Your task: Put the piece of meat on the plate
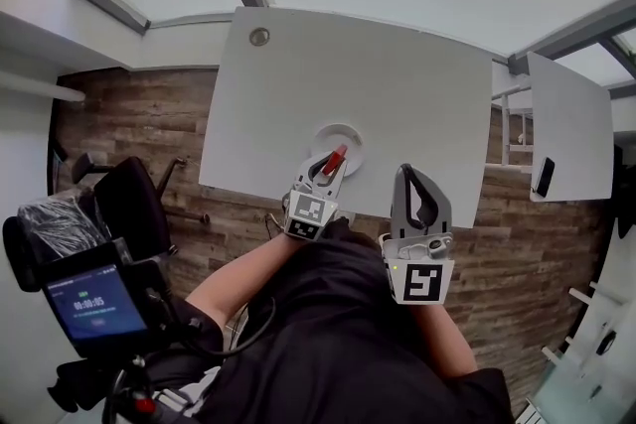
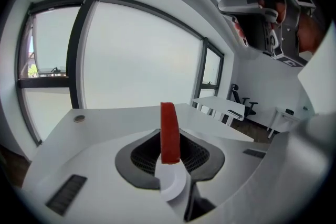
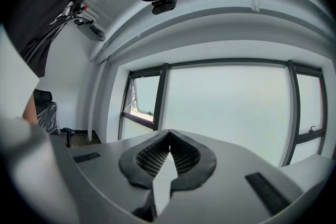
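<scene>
In the head view a small white plate (image 1: 345, 135) sits on the white table (image 1: 397, 84) near its front edge. My left gripper (image 1: 328, 166) hovers over the plate's near side, shut on a red strip of meat (image 1: 336, 157). The left gripper view shows the meat (image 2: 169, 118) standing upright between the dark pads (image 2: 144, 157), with a curved white piece of the plate (image 2: 173, 182) below it. My right gripper (image 1: 416, 186) is just right of the plate at the table's edge. Its jaws meet at the tips (image 3: 169, 136) with nothing in them.
A round grommet (image 1: 259, 37) sits at the table's far left. A black office chair (image 1: 129, 199) stands on the wooden floor to the left. A second white desk (image 1: 571, 119) with a dark phone (image 1: 544, 176) is at the right. A screen device (image 1: 97, 301) sits lower left.
</scene>
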